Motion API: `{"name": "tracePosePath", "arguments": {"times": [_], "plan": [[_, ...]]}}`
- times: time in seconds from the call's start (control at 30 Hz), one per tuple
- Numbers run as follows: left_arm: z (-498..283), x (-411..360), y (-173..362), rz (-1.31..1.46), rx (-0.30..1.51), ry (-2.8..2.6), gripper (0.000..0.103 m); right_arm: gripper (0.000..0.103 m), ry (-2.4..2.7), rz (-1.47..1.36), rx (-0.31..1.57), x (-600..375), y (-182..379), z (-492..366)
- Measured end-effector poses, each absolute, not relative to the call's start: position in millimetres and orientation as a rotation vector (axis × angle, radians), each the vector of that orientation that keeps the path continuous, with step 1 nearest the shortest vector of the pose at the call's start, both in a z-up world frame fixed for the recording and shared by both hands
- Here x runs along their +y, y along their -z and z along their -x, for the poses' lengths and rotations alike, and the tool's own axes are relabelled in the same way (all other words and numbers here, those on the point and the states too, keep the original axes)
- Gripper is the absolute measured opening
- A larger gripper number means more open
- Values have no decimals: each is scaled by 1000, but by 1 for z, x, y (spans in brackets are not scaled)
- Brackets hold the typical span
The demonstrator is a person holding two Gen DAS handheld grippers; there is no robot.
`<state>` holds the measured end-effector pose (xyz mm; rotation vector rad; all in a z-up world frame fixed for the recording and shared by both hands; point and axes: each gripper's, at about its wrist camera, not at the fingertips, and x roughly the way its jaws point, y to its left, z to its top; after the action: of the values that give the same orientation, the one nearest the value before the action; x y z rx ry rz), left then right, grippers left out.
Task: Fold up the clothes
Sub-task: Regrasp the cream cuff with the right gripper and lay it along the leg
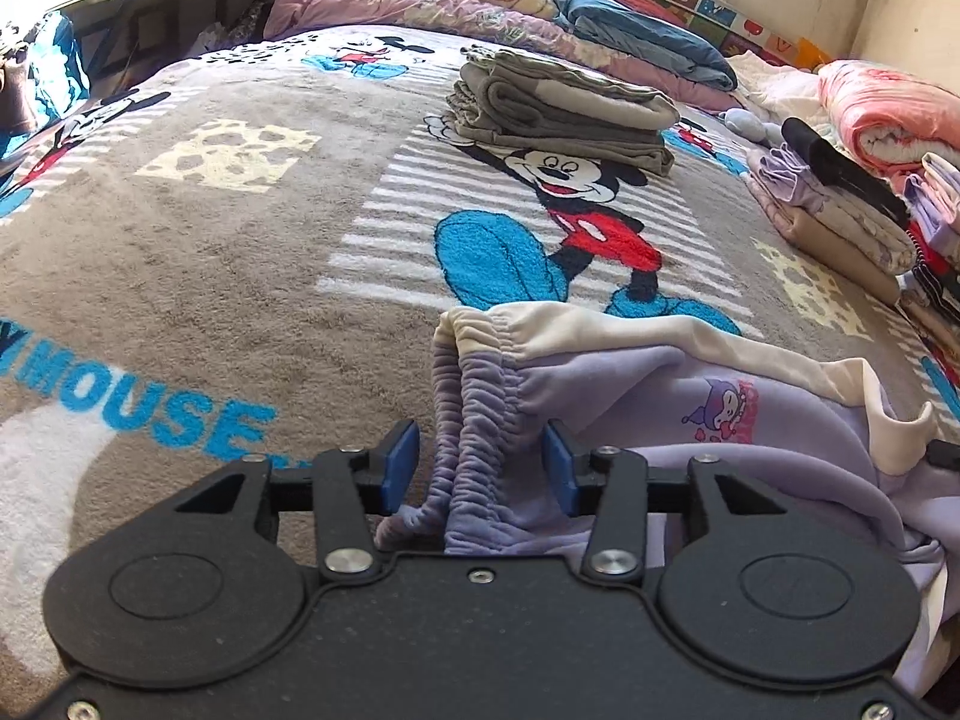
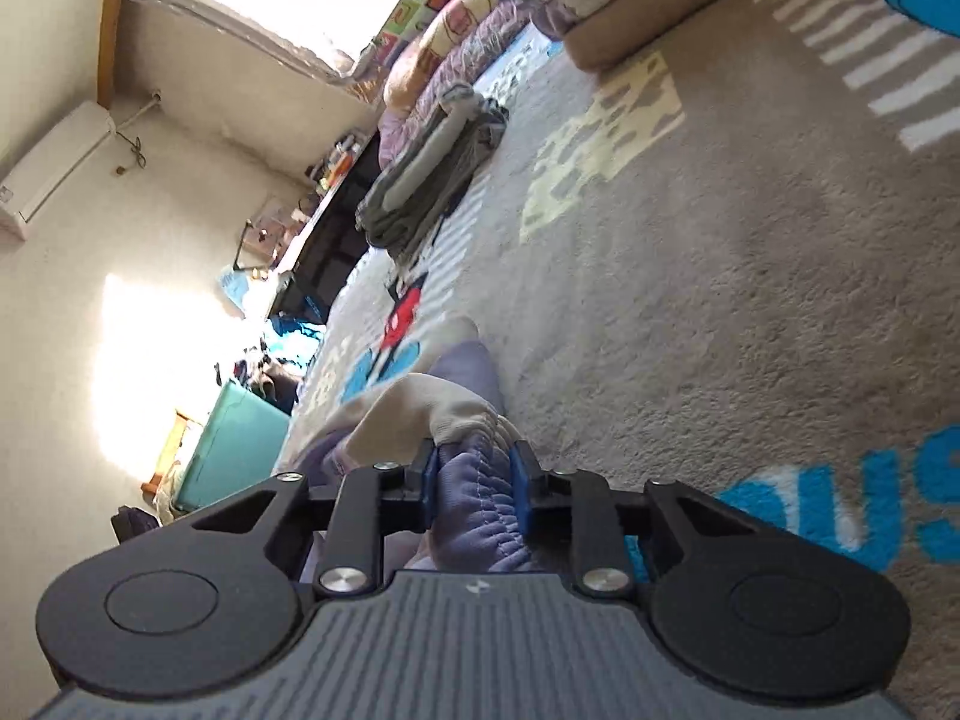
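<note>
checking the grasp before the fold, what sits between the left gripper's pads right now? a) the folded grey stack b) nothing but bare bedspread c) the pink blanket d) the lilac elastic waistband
d: in the left wrist view the gathered lilac waistband runs between the blue pads of the left gripper, which are open with a gap on each side of the cloth.

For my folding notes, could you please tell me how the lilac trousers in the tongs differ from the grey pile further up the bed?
The lilac trousers lie loose and rumpled, while the grey pile is neatly folded and stacked. The lilac trousers have a cartoon print and cream lining; the grey pile looks plain. The lilac trousers' gathered waistband sits between both the left tongs and right tongs; nothing touches the grey pile. Both rest on the cartoon blanket.
</note>
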<state>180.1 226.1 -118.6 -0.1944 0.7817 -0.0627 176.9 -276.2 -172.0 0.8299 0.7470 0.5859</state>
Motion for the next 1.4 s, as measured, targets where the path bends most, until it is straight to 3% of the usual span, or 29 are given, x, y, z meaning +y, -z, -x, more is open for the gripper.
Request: {"name": "tracePosePath", "arguments": {"times": [0.03,0.23,0.37,0.57,0.7,0.8,0.83,0.9,1.07,1.1,1.13,1.27,1.3,1.33,1.4], "plan": [[-183,226,118,192,785,71,11,23,-562,-829,708,-281,166,-172],[-189,214,104,117,744,95,10,22,-275,-546,481,-318,108,-143],[-194,215,109,125,774,74,11,47,-131,-385,548,-340,111,-146],[-191,221,109,164,773,77,17,58,-129,-505,623,-377,139,-156],[-193,219,104,157,774,75,20,59,-140,-587,675,-397,157,-164],[-194,218,101,160,762,72,32,61,-177,-604,689,-391,163,-173],[-195,219,99,166,754,71,44,62,-186,-601,690,-388,164,-177],[-197,222,96,177,744,63,50,62,-216,-594,691,-382,165,-183],[-208,229,91,181,744,60,50,55,-338,-541,721,-364,163,-197],[-211,230,90,177,748,62,50,50,-360,-527,726,-361,163,-198],[-215,231,91,179,754,66,50,37,-371,-518,727,-358,163,-199],[-233,237,101,220,811,90,49,27,-371,-555,700,-360,167,-199],[-237,238,104,231,824,102,42,27,-368,-565,687,-361,168,-197],[-239,235,106,221,834,122,26,24,-362,-569,670,-362,167,-196],[-241,224,104,154,833,170,22,22,-357,-567,640,-364,163,-194]]}}
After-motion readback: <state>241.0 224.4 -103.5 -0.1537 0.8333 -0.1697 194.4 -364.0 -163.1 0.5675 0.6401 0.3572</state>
